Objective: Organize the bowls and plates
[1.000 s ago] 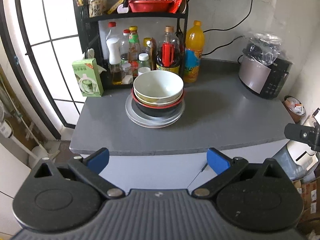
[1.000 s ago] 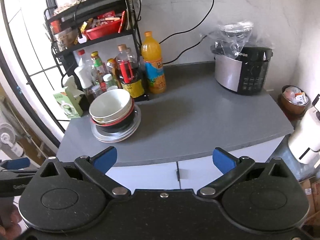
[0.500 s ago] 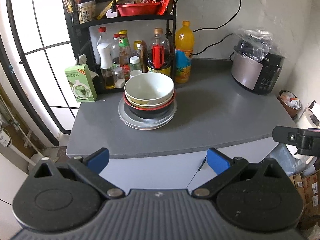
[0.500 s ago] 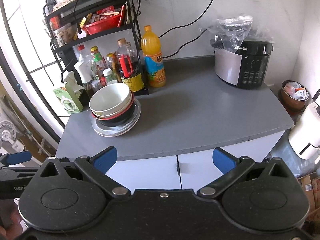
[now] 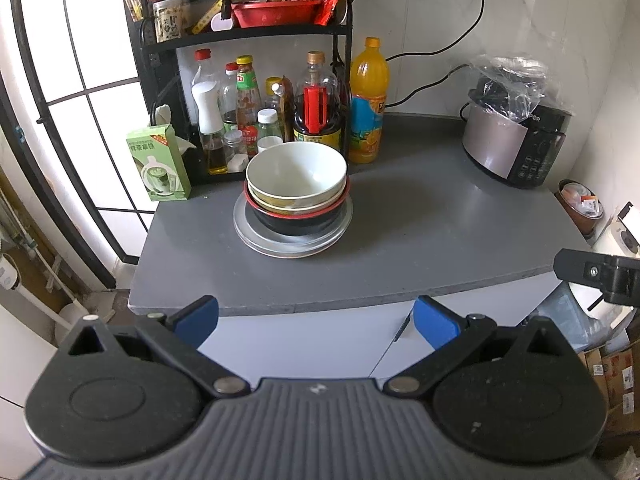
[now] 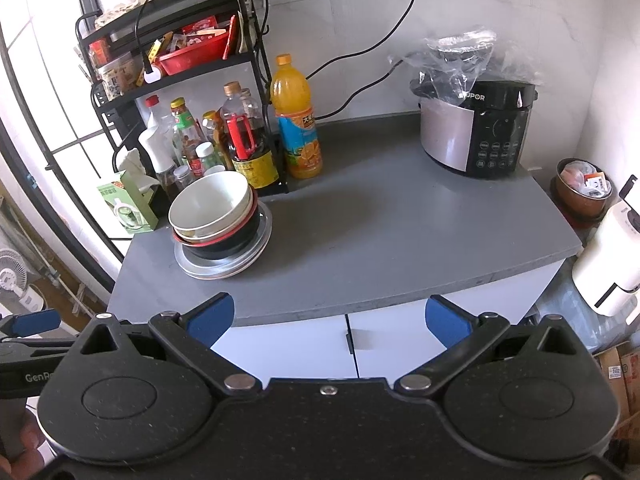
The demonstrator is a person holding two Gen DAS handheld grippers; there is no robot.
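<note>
one stack of dishes sits on the grey table [image 5: 400, 248], toward its left side, just in front of the black rack [image 5: 160, 60] of bottles. counted from the top: a white bowl [image 5: 296, 172], a second cream bowl [image 5: 296, 202] nested under it, and a black bowl with a red rim [image 5: 298, 220] beneath those, so three bowls. they rest on flat glass plates [image 5: 292, 242]; at least two rims show, but the exact count cannot be told. all three bowls stand mouth up, and the stack's axis runs vertical, leaning slightly in the right wrist view, where the white bowl [image 6: 210, 200] tips a little toward the camera.

a green carton [image 5: 158, 164] stands to the left of the stack, an orange drink bottle [image 5: 368, 100] behind and to its right, and a rice cooker [image 5: 516, 140] well apart on the far right.

both pairs of tongs are held short of the table edge, well clear of the stack. the left tongs [image 5: 316, 320] gape wide with nothing between the blue pads, and the right tongs [image 6: 328, 316] are likewise spread and empty.
</note>
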